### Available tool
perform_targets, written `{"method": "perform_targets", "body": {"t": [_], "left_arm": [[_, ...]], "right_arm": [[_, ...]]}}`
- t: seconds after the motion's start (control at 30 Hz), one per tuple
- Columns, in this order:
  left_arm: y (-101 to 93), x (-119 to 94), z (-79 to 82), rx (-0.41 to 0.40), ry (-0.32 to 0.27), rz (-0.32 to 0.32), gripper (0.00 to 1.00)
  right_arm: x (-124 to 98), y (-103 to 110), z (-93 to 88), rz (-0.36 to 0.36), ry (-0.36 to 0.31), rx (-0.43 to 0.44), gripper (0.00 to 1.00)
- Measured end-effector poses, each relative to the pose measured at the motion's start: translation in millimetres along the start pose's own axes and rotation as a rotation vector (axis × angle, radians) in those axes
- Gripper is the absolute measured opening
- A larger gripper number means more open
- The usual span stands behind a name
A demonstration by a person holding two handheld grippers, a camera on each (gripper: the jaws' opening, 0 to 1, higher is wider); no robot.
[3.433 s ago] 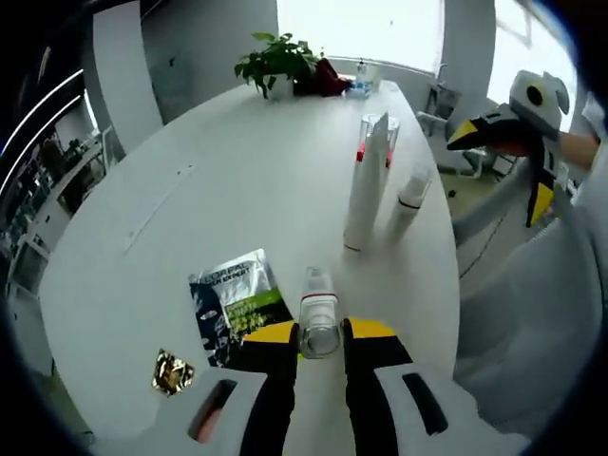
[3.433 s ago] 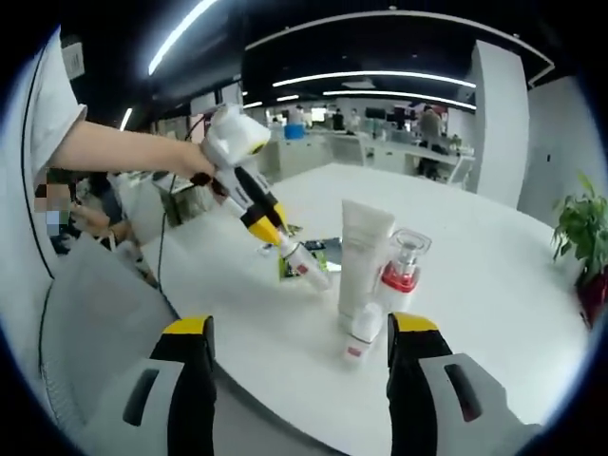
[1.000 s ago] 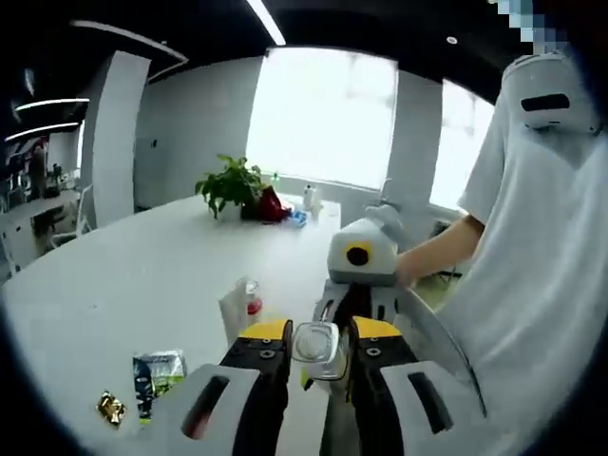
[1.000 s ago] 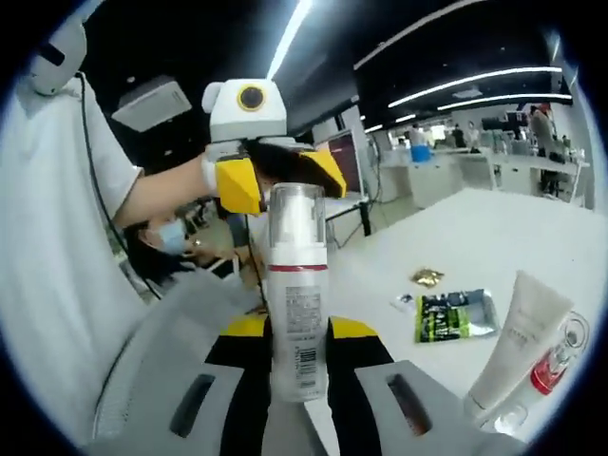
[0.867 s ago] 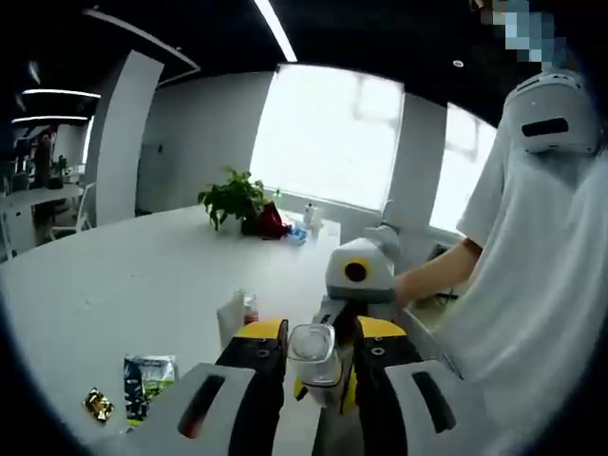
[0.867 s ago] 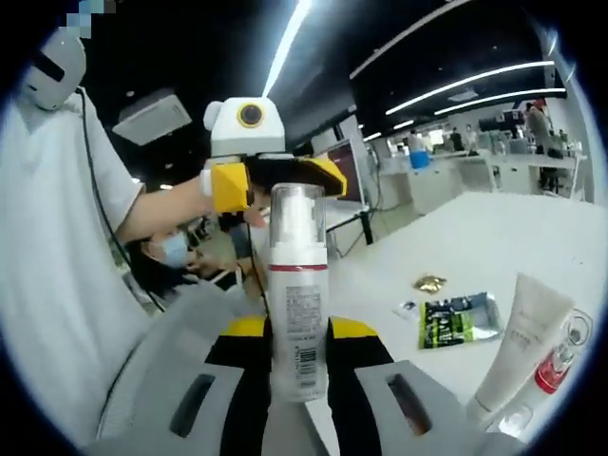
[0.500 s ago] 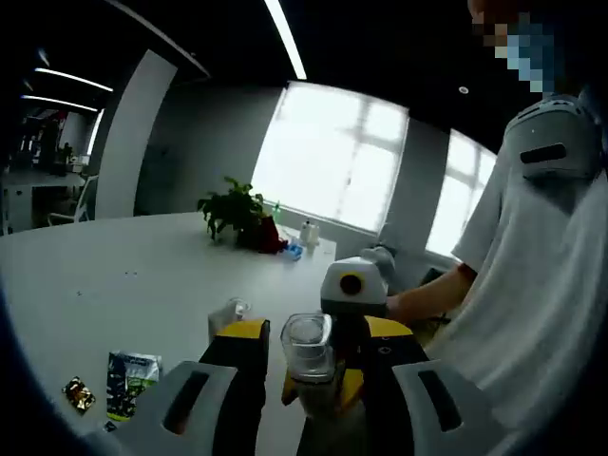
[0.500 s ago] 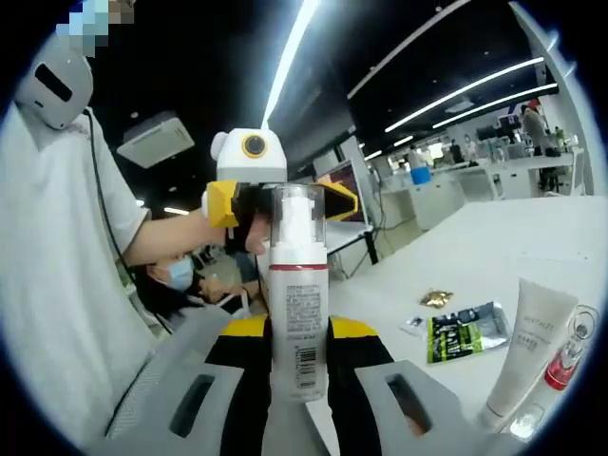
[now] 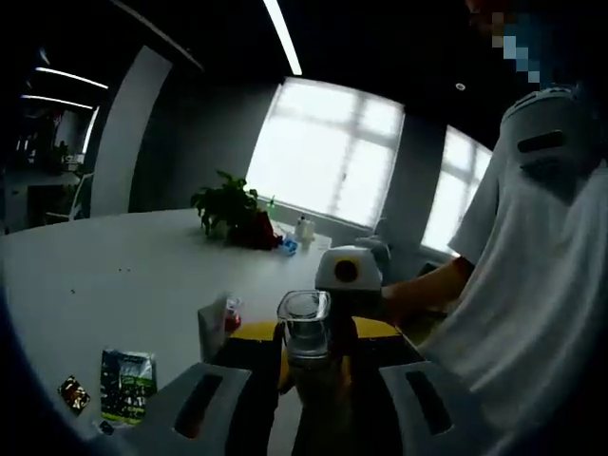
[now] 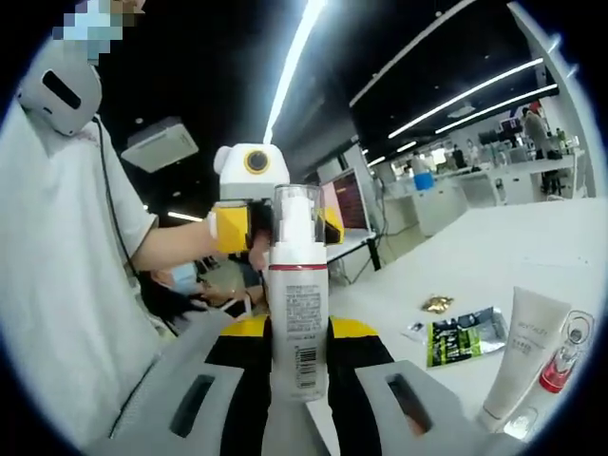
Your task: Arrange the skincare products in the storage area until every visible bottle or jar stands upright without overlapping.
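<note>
Compared with a few seconds ago, when the pump bottle (image 10: 298, 294) lay on the white table (image 9: 104, 285) between the left gripper's (image 9: 306, 353) jaws, it is now lifted off the surface and pinched from both ends: the right gripper (image 10: 298, 353) clamps its white labelled body, while the left gripper closes on its clear plastic cap. Over the last half second the left gripper view has darkened and the other gripper has slid slightly lower in it; the right gripper view has barely changed. The table is broad, smooth and matt white, set in an open office with strip lights on a dark ceiling and a bright window behind a potted plant (image 9: 226, 202). On the table stand a white squeeze tube (image 10: 519, 351), cap down, and just beside it a clear pump bottle with a red collar (image 10: 562, 359). Nearby lie a flat glossy green-and-black sachet (image 10: 462, 334) and a small crinkled gold wrapper (image 10: 438, 304). A person in a white T-shirt (image 10: 57, 275) holds both grippers.
</note>
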State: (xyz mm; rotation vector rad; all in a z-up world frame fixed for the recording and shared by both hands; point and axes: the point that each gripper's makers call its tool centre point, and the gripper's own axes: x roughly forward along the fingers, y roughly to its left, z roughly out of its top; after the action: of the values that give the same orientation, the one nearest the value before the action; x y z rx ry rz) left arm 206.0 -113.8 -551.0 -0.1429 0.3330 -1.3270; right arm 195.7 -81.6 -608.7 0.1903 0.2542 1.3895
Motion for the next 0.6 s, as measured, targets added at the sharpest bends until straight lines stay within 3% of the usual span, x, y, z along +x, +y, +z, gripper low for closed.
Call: {"method": "perform_targets", "body": {"t": [0.37,0.6], "left_arm": [[3.5,8,-6.7,0.083,0.076,0.028,0.21],[3.2,14,-16.1,0.115,0.127,0.027,0.2]], "right_arm": [[-5,-1,-5.9,-0.017,0.033,-0.021,0.22],[-10,-9,-18.7,-0.072,0.122,-0.07,0.23]]}}
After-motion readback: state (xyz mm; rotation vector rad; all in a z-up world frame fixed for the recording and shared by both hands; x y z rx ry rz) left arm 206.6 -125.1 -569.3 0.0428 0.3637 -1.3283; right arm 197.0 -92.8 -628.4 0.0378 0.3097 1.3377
